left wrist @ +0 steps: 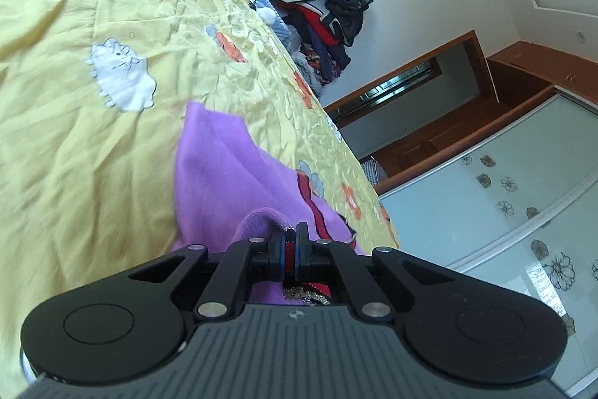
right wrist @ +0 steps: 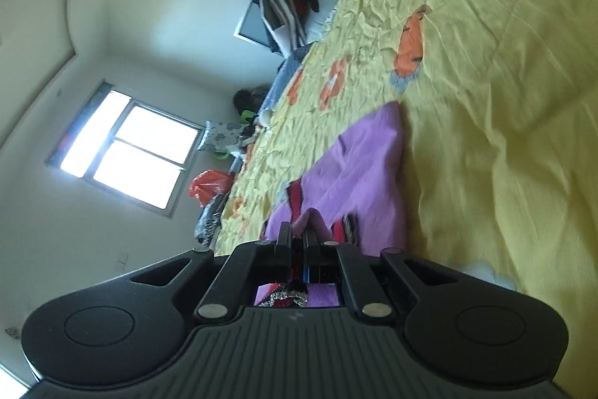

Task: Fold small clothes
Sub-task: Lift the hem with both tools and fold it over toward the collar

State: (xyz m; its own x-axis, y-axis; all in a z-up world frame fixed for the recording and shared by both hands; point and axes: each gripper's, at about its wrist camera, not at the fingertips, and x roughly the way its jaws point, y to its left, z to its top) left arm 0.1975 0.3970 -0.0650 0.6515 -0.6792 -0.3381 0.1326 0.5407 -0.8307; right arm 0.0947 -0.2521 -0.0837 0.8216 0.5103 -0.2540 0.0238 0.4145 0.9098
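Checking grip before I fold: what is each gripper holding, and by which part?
Both are shut on the purple garment. The left gripper pinches its red-trimmed edge; the right gripper pinches a bunched edge near the red trim.

Garment: a small purple garment (left wrist: 224, 174) with red trim is being shown.
Pose: it is being held by one edge, stretching down onto yellow bedding.

We saw open yellow bedspread (left wrist: 67, 144) beyond the purple garment (left wrist: 224, 167); a clothes pile (left wrist: 329, 14) blocked the far edge.
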